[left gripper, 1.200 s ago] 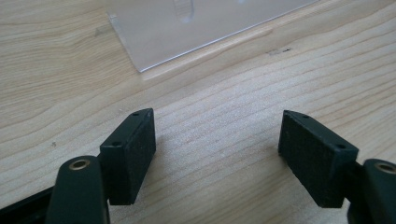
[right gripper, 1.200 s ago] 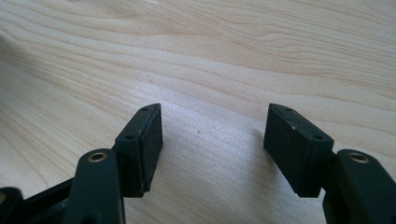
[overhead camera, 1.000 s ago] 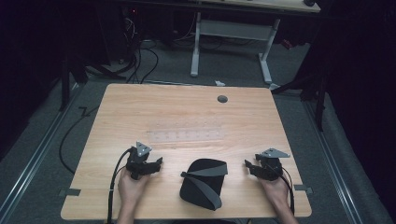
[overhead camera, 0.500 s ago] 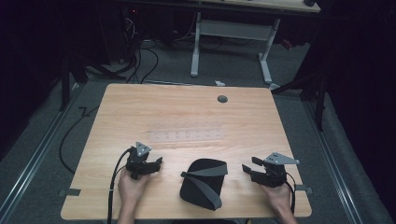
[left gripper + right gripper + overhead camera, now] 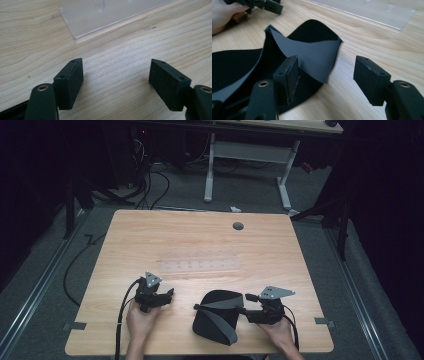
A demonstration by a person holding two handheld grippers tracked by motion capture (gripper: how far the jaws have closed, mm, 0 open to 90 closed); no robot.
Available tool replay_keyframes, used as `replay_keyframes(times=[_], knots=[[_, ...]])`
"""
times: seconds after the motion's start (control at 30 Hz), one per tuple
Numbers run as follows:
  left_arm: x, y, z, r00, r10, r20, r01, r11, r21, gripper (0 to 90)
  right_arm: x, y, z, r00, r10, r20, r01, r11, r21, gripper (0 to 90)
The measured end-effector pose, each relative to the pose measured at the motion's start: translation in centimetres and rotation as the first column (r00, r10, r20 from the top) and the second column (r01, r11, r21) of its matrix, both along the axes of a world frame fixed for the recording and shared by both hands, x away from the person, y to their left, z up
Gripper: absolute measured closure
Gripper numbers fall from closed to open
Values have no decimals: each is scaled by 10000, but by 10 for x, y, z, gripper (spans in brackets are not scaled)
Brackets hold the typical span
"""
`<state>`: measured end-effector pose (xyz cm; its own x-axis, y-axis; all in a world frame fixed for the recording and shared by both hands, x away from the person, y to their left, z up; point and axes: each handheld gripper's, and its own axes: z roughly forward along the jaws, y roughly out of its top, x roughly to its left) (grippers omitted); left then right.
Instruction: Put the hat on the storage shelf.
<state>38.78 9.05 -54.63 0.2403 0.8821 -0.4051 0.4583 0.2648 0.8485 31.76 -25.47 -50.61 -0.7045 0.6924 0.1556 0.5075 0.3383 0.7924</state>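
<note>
A black fabric piece with a grey flap folded across it lies near the table's front edge. In the right gripper view the fabric lifts into a fold, and the flap's edge reaches between the jaws. My right gripper stands at the fabric's right side and points left. Its jaws have just been opening, and neither pad presses on the cloth. My left gripper rests left of the fabric, held by a hand. It is open over bare wood.
A clear plastic tray lies flat across the table's middle, beyond both grippers. A round grommet sits near the far edge. Cables trail on the floor at the left, and another desk's legs stand behind.
My right gripper has moved left, up to the fabric's right side, and its jaws have widened. The left gripper and the fabric have stayed put.
</note>
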Motion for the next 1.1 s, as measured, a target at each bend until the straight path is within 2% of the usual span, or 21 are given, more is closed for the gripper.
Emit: replay_keyframes(times=[0.2, 0.37, 0.4, 0.43, 0.47, 0.5, 0.57, 0.6, 0.8, 1.1], knots=[[0, 0, 0, 10000, -1, -1, 1, 10000, 3, 281, 12, 17, -5, 9986, 440, -293, -439, 9990, 9, 396], [0, 0, 0, 10000, -2, -1, 2, 10000, 5, 279, 15, 25, -9, 9970, 626, -460, -627, 9980, -5, 485], [0, 0, 0, 10000, -3, -6, 3, 10000, -2, 279, 17, 23, -11, 9962, 676, -557, -662, 9975, 256, 531], [0, 0, 0, 10000, 6, -2, -6, 10000, -14, 279, 17, 23, -11, 9962, 676, -557, -662, 9975, 256, 531], [0, 0, 0, 10000, -1, -4, 1, 10000, 1, 280, 19, 19, -12, 9948, 708, -730, -663, 9959, 621, 581], [0, 0, 0, 10000, 5, 7, -5, 10000, 8, 280, 19, 19, -12, 9948, 708, -730, -663, 9959, 621, 581], [0, -1, 0, 10000, 13, 5, -13, 10000, 27, 280, 21, 14, -10, 9910, 917, -974, -794, 9892, 1235, 671], [0, -1, 0, 10000, 17, 13, -17, 10000, 51, 279, 21, 12, -10, 9902, 1008, -970, -873, 9871, 1339, 693], [-3, -3, 0, 10000, -80, 18, 80, 9999, 76, 265, 21, 9, -8, 9863, 1245, -1080, -1067, 9817, 1578, 774], [-3, -4, -1, 9997, -252, -51, 253, 9995, 176, 204, 15, 3, 2, 9877, 1333, -817, -1166, 9762, 1827, 826]])
